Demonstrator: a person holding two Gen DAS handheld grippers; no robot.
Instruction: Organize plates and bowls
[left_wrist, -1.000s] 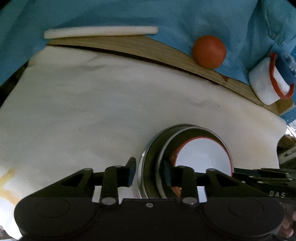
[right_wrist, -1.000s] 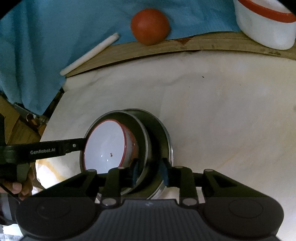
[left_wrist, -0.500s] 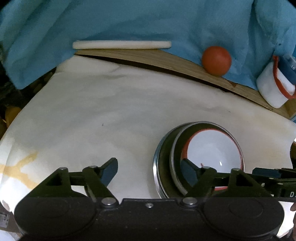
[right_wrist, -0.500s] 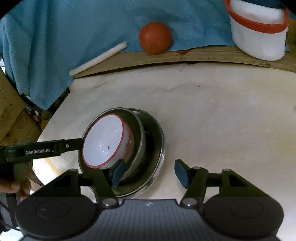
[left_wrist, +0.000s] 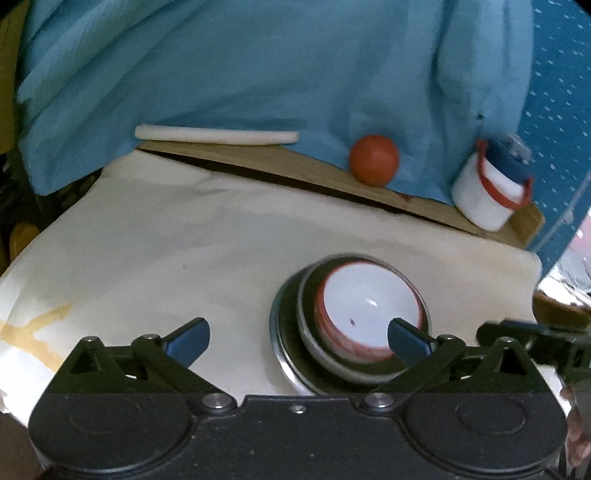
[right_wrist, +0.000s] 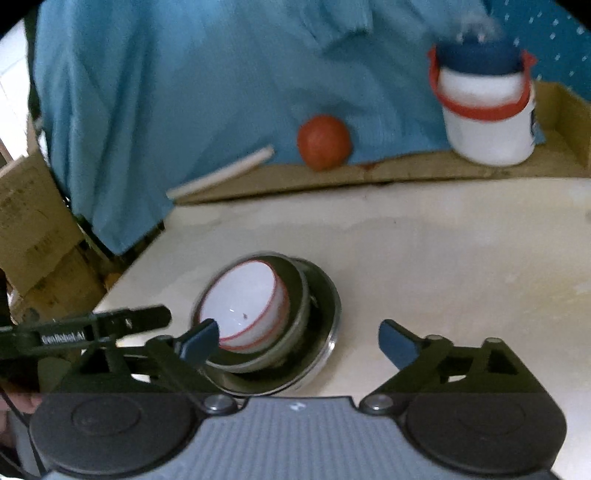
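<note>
A white bowl with a red rim (left_wrist: 369, 301) (right_wrist: 245, 301) sits nested in a steel bowl (left_wrist: 310, 339) (right_wrist: 295, 321), which rests on a steel plate (left_wrist: 280, 332) (right_wrist: 325, 332) on the cream tabletop. My left gripper (left_wrist: 297, 338) is open and empty, raised above and in front of the stack. My right gripper (right_wrist: 299, 341) is open and empty, also raised over the stack's near side. Each gripper shows at the edge of the other's view.
A red ball (left_wrist: 374, 158) (right_wrist: 324, 142), a white stick (left_wrist: 216, 133) (right_wrist: 221, 171) and a white jar with a red band and blue lid (left_wrist: 487, 194) (right_wrist: 484, 110) stand along the wooden back edge before a blue cloth. Cardboard boxes (right_wrist: 33, 221) are at the left.
Both grippers opened, let go of the steel bowl and plate, and drew back and up from the stack, which stays on the table.
</note>
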